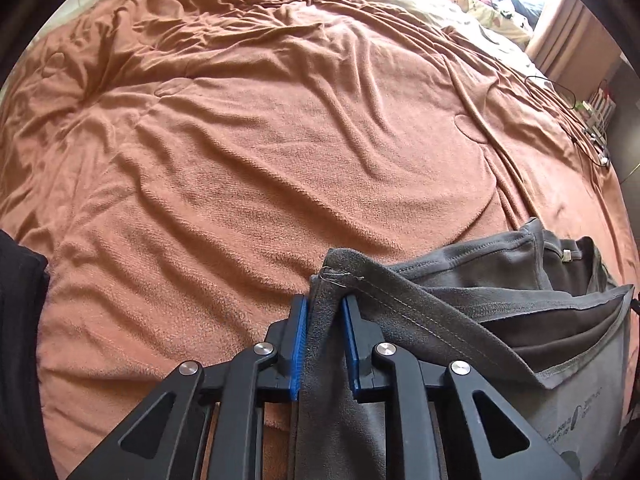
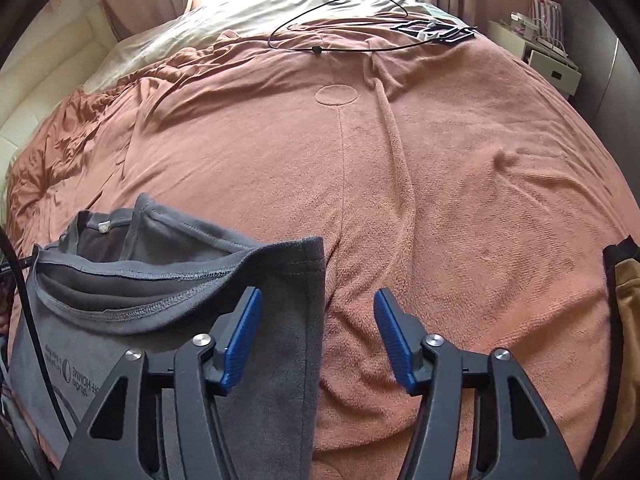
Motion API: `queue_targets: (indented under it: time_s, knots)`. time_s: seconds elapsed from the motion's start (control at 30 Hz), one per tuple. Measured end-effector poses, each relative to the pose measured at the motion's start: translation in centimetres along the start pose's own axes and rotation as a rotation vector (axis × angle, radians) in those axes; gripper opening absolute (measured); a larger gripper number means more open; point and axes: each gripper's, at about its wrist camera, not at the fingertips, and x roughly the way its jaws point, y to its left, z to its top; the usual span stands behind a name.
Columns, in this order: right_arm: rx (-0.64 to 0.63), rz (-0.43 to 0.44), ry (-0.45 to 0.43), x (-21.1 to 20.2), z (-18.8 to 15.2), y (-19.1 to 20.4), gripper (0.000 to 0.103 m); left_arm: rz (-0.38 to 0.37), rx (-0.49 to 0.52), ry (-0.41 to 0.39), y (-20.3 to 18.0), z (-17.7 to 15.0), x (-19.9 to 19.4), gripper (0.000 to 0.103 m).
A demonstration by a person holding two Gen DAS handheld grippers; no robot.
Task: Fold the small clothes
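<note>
The grey garment (image 1: 500, 300) lies at the near edge of the bed, on the orange blanket (image 1: 248, 152), bunched rather than flat, with its open hem or waistband gaping up between my two tools. I judge this the pick-up step, before any fold is made. My left gripper (image 1: 324, 344) has its jaws pinching one corner of the cloth, the blue pads pressed on a thick fold that hangs down through them. My right gripper (image 2: 318, 344) has its jaws spread; the opposite corner of the garment (image 2: 280, 320) lies partly between them against the left pad, but the right pad stands clear over the blanket, so nothing is held there. Next I think I must shift the right jaws over that corner, close on it, then draw both corners apart so the garment spreads flat. Its long axis seems to run across, from one gripper to the other; which end is top I cannot tell. A black cable (image 2: 340, 20) lies far up the bed.
</note>
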Motion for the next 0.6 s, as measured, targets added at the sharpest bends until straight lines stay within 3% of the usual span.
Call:
queue_targets:
  time_s: [0.1, 0.17, 0.27, 0.6]
  knots:
    - [0.022, 0.014, 0.002, 1.0, 0.7, -0.2, 0.042, -0.009, -0.001, -0.017, 0.3, -0.1, -0.6, 0.012]
    - [0.026, 0.029, -0.007, 1.3, 1.1, 0.0, 0.020, -0.013, -0.018, -0.015, 0.7, -0.1, -0.9, 0.006]
    - [0.029, -0.015, -0.045, 0.7, 1.2, 0.0, 0.004, -0.027, -0.063, -0.027, 1.6, -0.3, -1.6, 0.006]
    - [0.026, -0.047, -0.133, -3.9, -0.6, 1.4, 0.003, -0.052, -0.090, -0.096, 2.1, -0.8, -5.1, 0.005]
